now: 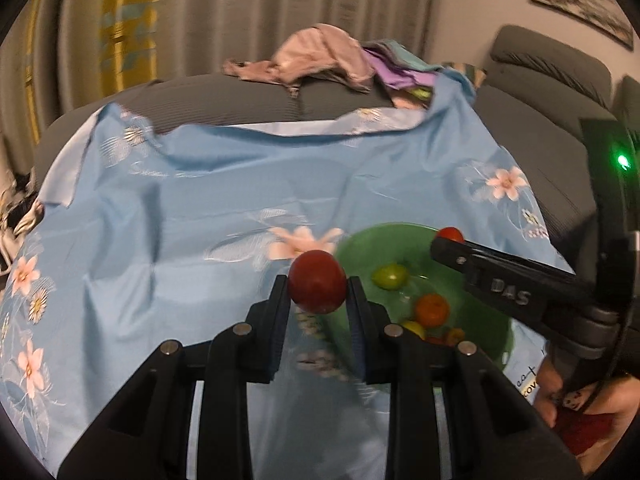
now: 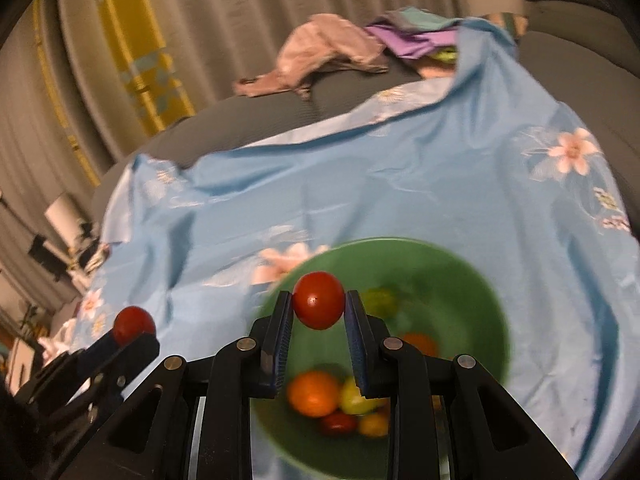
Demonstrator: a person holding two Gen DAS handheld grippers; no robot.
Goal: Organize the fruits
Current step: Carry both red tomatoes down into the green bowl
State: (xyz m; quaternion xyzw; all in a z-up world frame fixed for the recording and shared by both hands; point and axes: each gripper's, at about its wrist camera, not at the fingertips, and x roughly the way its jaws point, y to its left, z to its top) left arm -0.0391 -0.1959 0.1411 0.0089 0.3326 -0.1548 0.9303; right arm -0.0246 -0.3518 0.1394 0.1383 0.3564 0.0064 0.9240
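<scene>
1. My left tongs (image 1: pixel 318 286) are gripping a red tomato (image 1: pixel 317 287), holding it just left of the green bowl (image 1: pixel 360 240).
2. My right tongs (image 2: pixel 319 306) are clamping a second red tomato (image 2: pixel 319 305) above the bowl's near side.
3. The bowl is sitting on a blue flowered cloth (image 1: pixel 200 208), holding an orange fruit (image 2: pixel 314 394), a yellow fruit (image 2: pixel 354 400) and a green fruit (image 1: pixel 390 276).

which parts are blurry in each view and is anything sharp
Left wrist view: the green bowl and its fruit smear with motion; the red tomato stays fairly sharp. Right wrist view: bowl blurred, its held tomato crisp; fisheye bends the edges in both.
</scene>
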